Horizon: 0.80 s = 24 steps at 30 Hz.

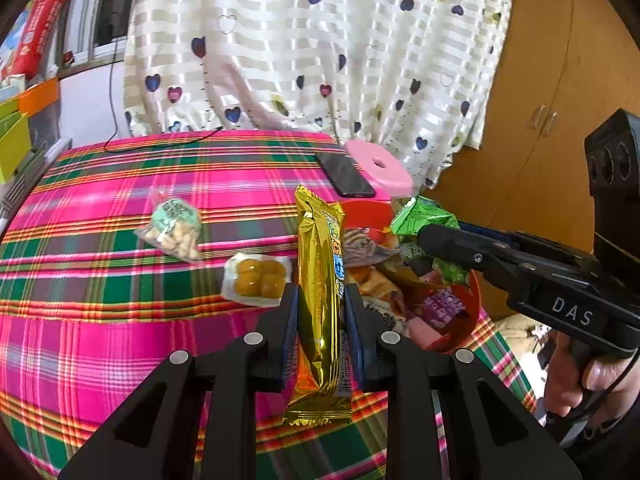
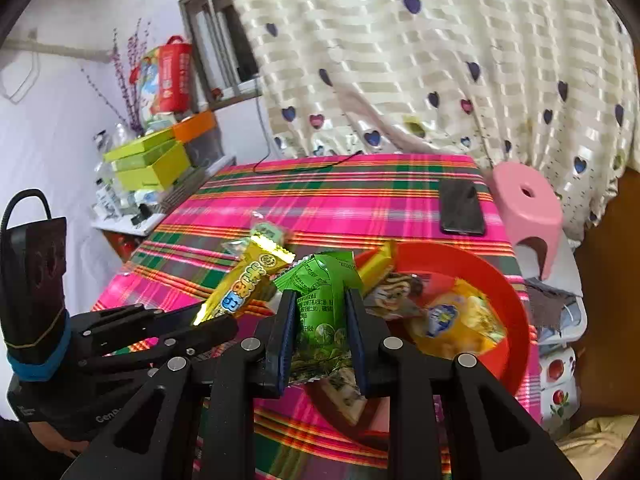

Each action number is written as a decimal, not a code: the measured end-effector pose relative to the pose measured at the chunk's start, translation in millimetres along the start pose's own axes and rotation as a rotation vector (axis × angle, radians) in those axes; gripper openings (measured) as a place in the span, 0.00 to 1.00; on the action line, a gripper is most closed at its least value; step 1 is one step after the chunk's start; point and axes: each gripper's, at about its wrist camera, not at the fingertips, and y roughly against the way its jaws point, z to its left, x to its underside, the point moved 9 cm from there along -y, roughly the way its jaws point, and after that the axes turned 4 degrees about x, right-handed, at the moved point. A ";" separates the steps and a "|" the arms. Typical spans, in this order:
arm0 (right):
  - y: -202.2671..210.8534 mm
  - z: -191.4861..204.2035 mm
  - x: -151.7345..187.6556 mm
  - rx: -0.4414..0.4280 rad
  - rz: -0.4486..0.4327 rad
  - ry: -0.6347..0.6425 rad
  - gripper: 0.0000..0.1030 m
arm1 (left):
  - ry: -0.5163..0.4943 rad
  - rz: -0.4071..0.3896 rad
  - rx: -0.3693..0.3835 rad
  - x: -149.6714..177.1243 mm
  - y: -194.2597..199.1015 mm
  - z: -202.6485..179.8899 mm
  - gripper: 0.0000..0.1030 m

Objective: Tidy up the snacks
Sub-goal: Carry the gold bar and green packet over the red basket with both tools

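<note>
My left gripper is shut on a long gold snack bar, held upright above the plaid table beside the red bowl. My right gripper is shut on a green snack packet, held over the left rim of the red bowl. The bowl holds several wrapped snacks. In the left wrist view the right gripper comes in from the right with the green packet. In the right wrist view the left gripper and gold bar are at left.
A clear bag of nuts and a pack of yellow balls lie on the plaid cloth. A black phone lies at the far right edge. A pink stool stands beyond. Boxes are stacked at left.
</note>
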 end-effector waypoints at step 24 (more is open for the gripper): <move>10.6 -100.3 21.7 0.134 0.010 -0.168 0.21 | -0.047 0.033 0.063 -12.4 -28.3 -32.9 0.23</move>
